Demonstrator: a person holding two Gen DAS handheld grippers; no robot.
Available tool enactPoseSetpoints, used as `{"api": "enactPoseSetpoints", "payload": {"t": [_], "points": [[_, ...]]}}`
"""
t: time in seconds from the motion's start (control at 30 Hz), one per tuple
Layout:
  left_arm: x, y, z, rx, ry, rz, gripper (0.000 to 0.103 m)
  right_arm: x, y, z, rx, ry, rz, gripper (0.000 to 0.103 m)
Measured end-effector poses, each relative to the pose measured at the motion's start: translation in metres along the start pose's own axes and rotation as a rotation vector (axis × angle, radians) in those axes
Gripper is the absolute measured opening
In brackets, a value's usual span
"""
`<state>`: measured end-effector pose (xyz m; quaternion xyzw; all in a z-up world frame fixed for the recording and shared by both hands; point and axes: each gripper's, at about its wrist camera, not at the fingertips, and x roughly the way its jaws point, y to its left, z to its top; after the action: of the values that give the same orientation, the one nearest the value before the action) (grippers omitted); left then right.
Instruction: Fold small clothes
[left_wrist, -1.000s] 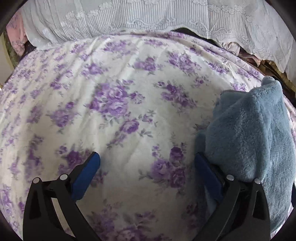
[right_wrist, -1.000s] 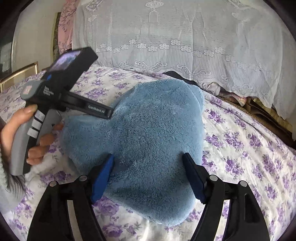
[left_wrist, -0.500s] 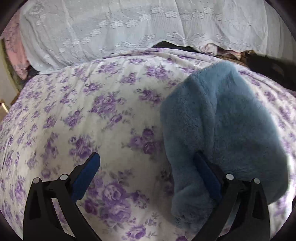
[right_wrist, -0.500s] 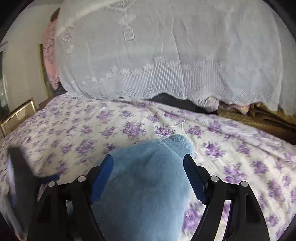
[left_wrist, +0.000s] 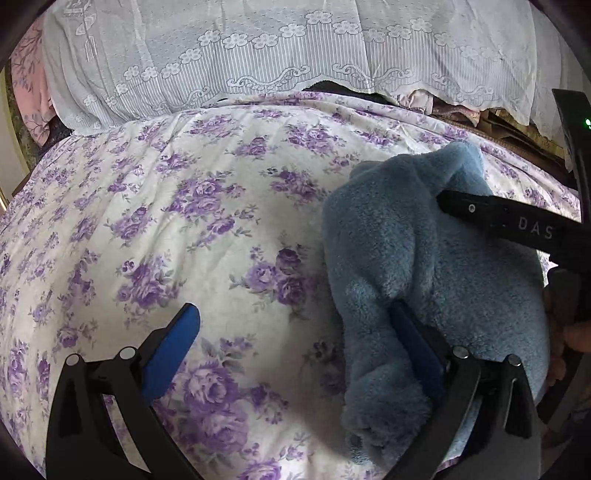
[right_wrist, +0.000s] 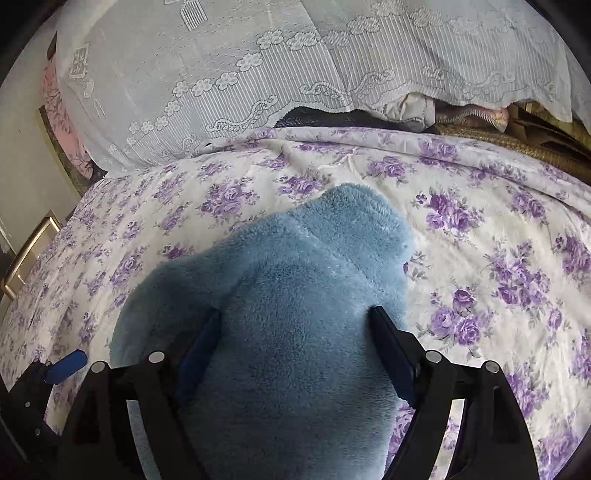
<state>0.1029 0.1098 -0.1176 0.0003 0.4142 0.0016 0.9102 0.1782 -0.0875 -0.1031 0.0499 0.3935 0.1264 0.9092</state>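
A fluffy blue fleece garment (left_wrist: 424, 266) lies bunched on the purple-flowered bedspread (left_wrist: 184, 221). My left gripper (left_wrist: 295, 314) is open; its right finger (left_wrist: 413, 343) is sunk into the fleece's left edge and its left finger hovers over bare bedspread. In the right wrist view the same garment (right_wrist: 295, 277) fills the lower middle. My right gripper (right_wrist: 293, 312) straddles it, jaws wide and opening, with fleece bulging between the fingers. One black finger of the right gripper (left_wrist: 498, 219) lies across the top of the garment. A blue pad of the left gripper (right_wrist: 68, 365) shows at lower left.
A white lace cloth (right_wrist: 295, 66) drapes over piled bedding at the back. Folded fabrics (right_wrist: 472, 114) and a woven mat sit at the back right. A brass-coloured frame (right_wrist: 33, 254) is at the left edge. A person's hand (left_wrist: 569, 339) holds the right gripper.
The garment has come further into the left view, and the right gripper's finger now lies across it. The right gripper has swung and rolled, then come down astride the fleece.
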Motion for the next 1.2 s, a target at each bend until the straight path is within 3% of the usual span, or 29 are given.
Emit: {"api": "enactPoseSetpoints", "payload": {"t": [0.33,0.5,0.6,0.73,0.9,0.97,1.03,1.1,1.2], "points": [[-0.005,0.003,0.000,-0.017,-0.009,0.008,0.099,-0.031,-0.012,-0.010,0.071,-0.051,0.028,0.087],[-0.016,0.005,0.001,-0.028,-0.048,0.017,0.099,-0.074,-0.023,-0.050,0.122,-0.126,0.049,0.087],[-0.016,0.001,-0.001,-0.010,-0.053,0.032,0.099,-0.076,-0.028,-0.077,0.129,-0.117,0.041,0.092],[-0.010,0.005,-0.002,-0.033,-0.019,0.003,0.099,-0.059,-0.055,-0.088,0.286,-0.051,0.174,0.099],[-0.020,0.009,-0.004,-0.054,-0.017,-0.016,0.099,-0.073,-0.060,-0.095,0.304,-0.091,0.232,0.099],[-0.030,0.014,-0.003,-0.074,-0.025,-0.087,0.099,-0.079,-0.067,-0.098,0.332,-0.092,0.273,0.099],[-0.031,0.023,-0.002,-0.127,-0.009,-0.208,0.099,-0.079,-0.076,-0.099,0.374,-0.081,0.316,0.099],[-0.020,0.033,-0.003,-0.206,0.058,-0.380,0.099,-0.076,-0.083,-0.099,0.412,-0.070,0.350,0.099],[-0.006,0.037,-0.007,-0.282,0.126,-0.529,0.098,-0.077,-0.081,-0.100,0.409,-0.062,0.365,0.099]]}}
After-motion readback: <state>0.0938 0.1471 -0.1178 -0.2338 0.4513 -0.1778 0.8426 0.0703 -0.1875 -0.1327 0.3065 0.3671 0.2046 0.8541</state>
